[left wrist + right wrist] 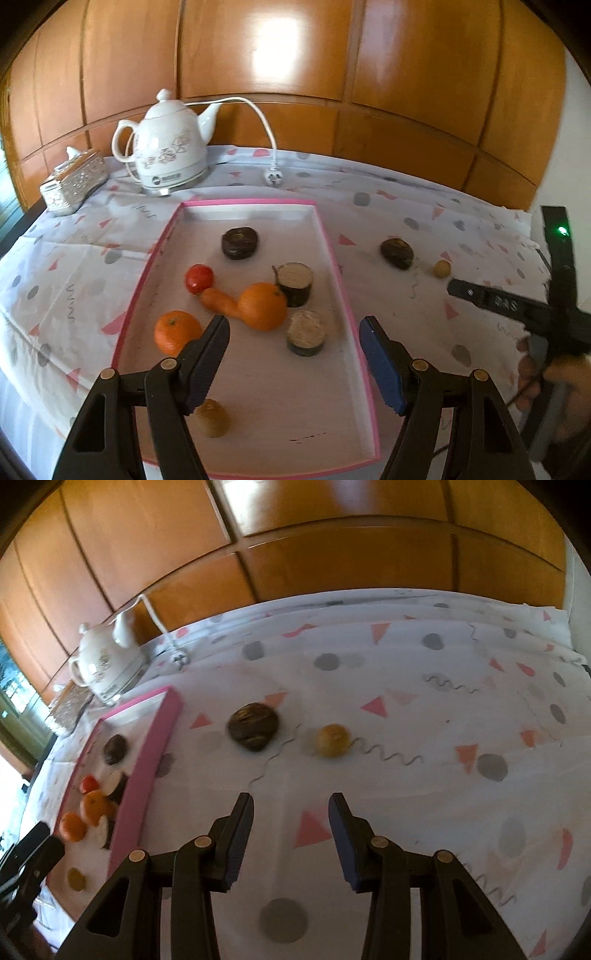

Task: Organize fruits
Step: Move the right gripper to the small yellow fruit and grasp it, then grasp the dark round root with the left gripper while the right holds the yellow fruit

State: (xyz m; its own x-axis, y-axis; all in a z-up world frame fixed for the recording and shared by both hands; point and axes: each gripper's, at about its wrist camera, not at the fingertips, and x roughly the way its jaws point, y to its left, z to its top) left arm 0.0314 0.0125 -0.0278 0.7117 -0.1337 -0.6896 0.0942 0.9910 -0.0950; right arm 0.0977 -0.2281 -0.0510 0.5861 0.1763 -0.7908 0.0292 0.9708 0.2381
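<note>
A pink-rimmed white tray (334,254) holds two oranges (263,305), a red tomato (198,277), an orange carrot-like piece (220,302), several dark round pieces (239,242) and a small tan fruit (213,418). My left gripper (293,358) is open and empty above the tray's near half. On the cloth right of the tray lie a dark round fruit (253,726) and a small yellow-brown fruit (333,740). My right gripper (291,843) is open and empty, short of those two. The tray also shows in the right wrist view (147,753).
A white electric kettle (171,147) with cord and plug (274,176) stands behind the tray. A silvery tissue box (74,182) sits at the back left. A wooden panelled wall runs behind the patterned tablecloth (406,709). The right gripper body shows in the left wrist view (517,302).
</note>
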